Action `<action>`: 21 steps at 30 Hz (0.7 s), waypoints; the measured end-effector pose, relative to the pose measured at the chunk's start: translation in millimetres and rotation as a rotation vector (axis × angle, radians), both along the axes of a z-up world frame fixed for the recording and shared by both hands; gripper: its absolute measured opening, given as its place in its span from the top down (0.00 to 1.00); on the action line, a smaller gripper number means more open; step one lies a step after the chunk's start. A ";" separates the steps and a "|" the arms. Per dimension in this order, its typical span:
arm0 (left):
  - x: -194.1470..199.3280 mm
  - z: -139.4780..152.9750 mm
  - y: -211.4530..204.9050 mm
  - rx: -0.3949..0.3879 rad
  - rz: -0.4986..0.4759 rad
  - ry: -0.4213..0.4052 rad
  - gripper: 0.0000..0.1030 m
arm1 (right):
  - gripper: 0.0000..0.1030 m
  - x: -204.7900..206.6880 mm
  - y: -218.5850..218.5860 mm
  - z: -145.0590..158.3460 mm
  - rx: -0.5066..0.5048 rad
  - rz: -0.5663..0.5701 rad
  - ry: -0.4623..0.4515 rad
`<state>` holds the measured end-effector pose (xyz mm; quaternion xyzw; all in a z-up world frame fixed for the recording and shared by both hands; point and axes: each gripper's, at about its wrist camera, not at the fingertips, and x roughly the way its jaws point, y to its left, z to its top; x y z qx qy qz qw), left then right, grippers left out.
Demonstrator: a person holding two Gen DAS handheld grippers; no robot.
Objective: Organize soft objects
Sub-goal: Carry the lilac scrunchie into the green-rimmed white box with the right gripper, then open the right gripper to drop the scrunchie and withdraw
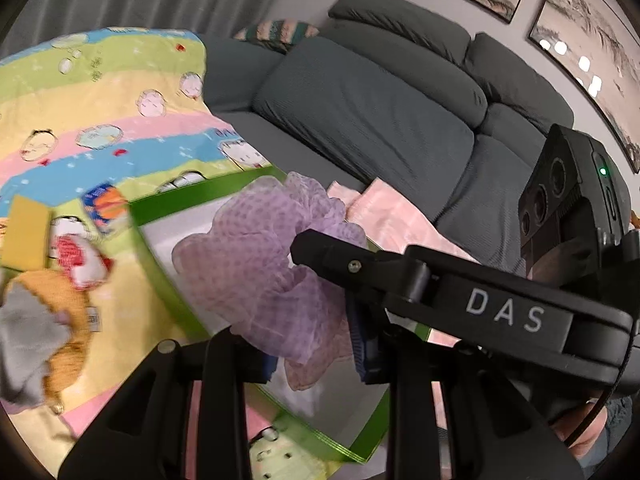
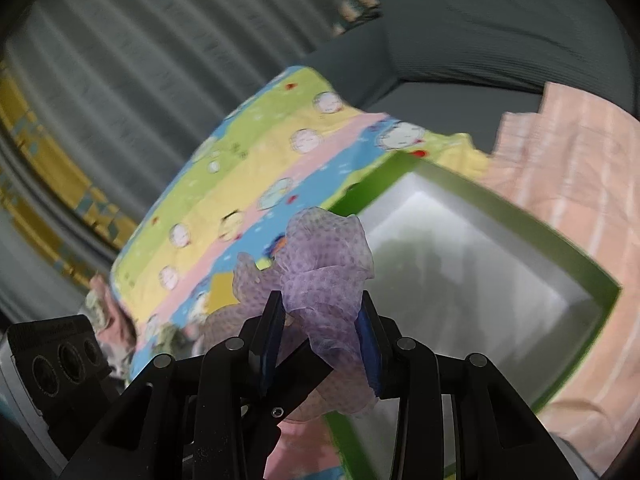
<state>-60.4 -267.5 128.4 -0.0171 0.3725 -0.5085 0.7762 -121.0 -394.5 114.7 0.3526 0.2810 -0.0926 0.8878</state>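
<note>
A crumpled purple dotted mesh cloth (image 1: 264, 264) hangs above a green-rimmed box (image 1: 160, 276) with a white inside. My left gripper (image 1: 316, 360) is shut on the cloth's lower part, its blue pads pressing from both sides. The right gripper reaches in from the right, one black finger (image 1: 316, 246) lying against the cloth. In the right wrist view, my right gripper (image 2: 322, 320) is shut on the same purple cloth (image 2: 328, 256), over the near left corner of the box (image 2: 500, 208). The left gripper's finger (image 2: 298, 376) crosses below it.
A striped cartoon-print blanket (image 1: 120, 112) lies under the box, with a yellow sponge (image 1: 26, 232), a small red and white plush (image 1: 84, 260), an orange soft item (image 1: 68, 320) and a grey cloth (image 1: 28, 340). A pink cloth (image 1: 400, 216) and a grey sofa (image 1: 360, 100) lie behind.
</note>
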 end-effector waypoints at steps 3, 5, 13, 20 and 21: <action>0.8 -7.2 -17.5 0.019 -0.025 0.025 0.75 | 0.62 -4.9 -16.0 -8.5 0.007 -0.043 0.033; -0.3 -11.6 -25.4 0.029 -0.036 0.038 0.75 | 0.62 -5.4 -23.4 -13.0 0.006 -0.069 0.058; -8.2 -26.8 -40.0 0.064 -0.048 0.076 0.70 | 0.62 -13.4 -44.1 -24.6 0.003 -0.140 0.112; -12.0 -21.6 -26.2 0.086 0.023 -0.010 0.23 | 0.55 -18.7 -50.5 -24.5 -0.034 -0.190 0.157; -11.4 -20.8 -23.2 0.086 0.027 -0.006 0.20 | 0.44 -18.9 -50.2 -24.6 -0.043 -0.194 0.165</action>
